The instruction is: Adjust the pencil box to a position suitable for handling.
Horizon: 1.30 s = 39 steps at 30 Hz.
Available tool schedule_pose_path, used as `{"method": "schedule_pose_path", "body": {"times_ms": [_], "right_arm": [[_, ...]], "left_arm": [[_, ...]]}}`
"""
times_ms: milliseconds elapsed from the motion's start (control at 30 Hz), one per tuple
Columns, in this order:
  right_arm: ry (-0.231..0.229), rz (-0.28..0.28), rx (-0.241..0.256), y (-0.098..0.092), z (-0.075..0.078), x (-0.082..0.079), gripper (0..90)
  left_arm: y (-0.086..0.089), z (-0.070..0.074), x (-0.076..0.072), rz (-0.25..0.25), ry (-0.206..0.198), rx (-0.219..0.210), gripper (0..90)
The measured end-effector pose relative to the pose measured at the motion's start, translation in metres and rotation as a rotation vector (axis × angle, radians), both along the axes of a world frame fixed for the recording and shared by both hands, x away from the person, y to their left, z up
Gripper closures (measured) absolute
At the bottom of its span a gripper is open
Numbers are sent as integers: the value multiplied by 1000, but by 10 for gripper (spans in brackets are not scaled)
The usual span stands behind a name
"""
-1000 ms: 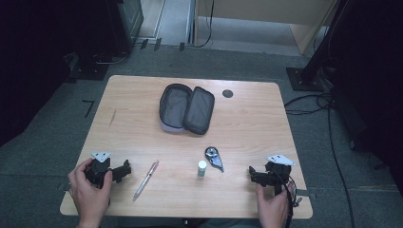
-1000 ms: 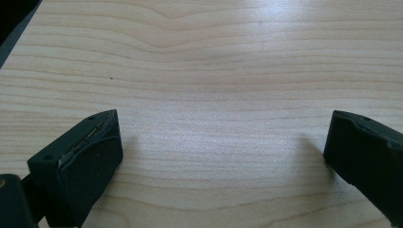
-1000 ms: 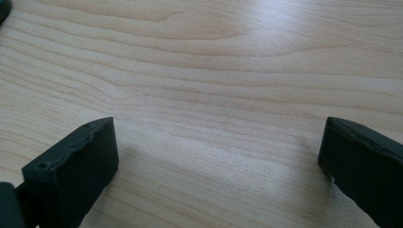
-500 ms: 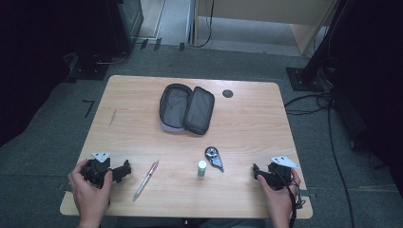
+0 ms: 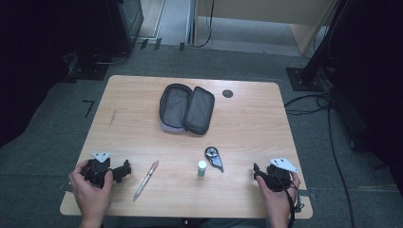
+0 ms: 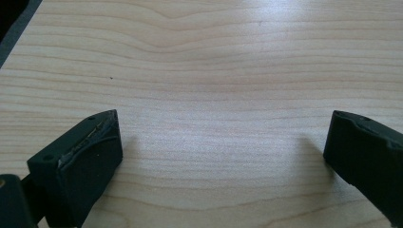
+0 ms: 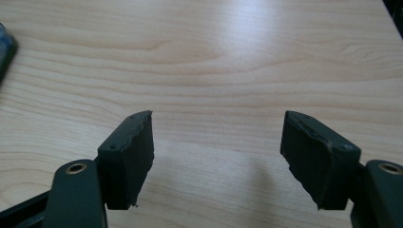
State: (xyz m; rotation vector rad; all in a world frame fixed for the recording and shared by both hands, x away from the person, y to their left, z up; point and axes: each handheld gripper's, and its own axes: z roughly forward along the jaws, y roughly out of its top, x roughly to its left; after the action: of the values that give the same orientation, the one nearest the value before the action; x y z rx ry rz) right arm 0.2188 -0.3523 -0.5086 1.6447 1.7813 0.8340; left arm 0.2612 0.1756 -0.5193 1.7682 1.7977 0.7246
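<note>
Pale wooden table [image 5: 133, 118] stands on grey carpet amid dark stands, an open pouch [image 5: 186, 109] toward 12 o'clock, pen [image 5: 146, 179] nearest the left gripper [image 5: 124, 170] at 7, right gripper [image 5: 256, 172] at 5, both spread and empty; small items between are hard to identify.

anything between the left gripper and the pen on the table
Nothing visible does. The left gripper rests open at the near left of the table, and the pen lies just to its right with only bare wood between them. The open pencil case sits farther back.
</note>
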Motion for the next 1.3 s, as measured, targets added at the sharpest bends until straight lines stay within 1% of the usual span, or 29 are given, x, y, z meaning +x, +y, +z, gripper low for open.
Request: {"method": "schedule_pose_path", "body": {"times_ms": [33,100,167,200,267,300,367,433,567,733,767,833,867,900,933,1033,1133,1167,1200,1300], "right_arm": [[-8,4,6,1,2,-1,269],[-24,12,38,2,7,-2,269],[-28,20,47,5,13,-3,275],[-28,31,46,10,20,-4,293],[-30,35,46,12,23,-4,292],[-43,50,41,14,27,-3,294],[-45,64,46,20,33,-2,294],[-56,78,38,26,40,1,298],[-70,97,43,40,49,10,303],[-75,111,41,46,54,17,302],[-78,118,43,50,57,22,302],[-78,121,48,52,59,23,302],[-80,128,44,54,60,25,302],[-81,146,45,58,63,29,305],[-81,146,45,58,63,29,305],[-86,165,63,64,69,35,313],[-103,186,72,70,76,41,332],[-108,201,69,75,81,44,343],[-108,201,69,75,81,44,343],[-107,228,64,84,85,50,358]], "left_arm": [[0,0,0,0,0,0,0],[0,0,0,0,0,0,0],[0,0,0,0,0,-1,0],[0,0,0,0,-1,0,0],[0,0,0,0,-1,0,0],[0,0,0,0,-1,0,0],[0,0,0,0,-1,0,0],[0,0,0,0,-1,-1,0],[0,0,0,0,-1,0,0],[0,0,0,0,-1,-1,0],[0,0,0,0,-1,-1,0],[0,0,0,0,-1,-1,0],[0,0,0,0,-1,-1,0],[0,0,0,0,-1,-1,0],[0,0,0,0,-1,0,0],[0,0,0,0,-1,0,0],[0,0,0,1,-1,-1,0],[0,0,0,-1,1,1,0],[0,0,0,-1,1,1,0],[0,0,0,-1,1,1,0]]}}
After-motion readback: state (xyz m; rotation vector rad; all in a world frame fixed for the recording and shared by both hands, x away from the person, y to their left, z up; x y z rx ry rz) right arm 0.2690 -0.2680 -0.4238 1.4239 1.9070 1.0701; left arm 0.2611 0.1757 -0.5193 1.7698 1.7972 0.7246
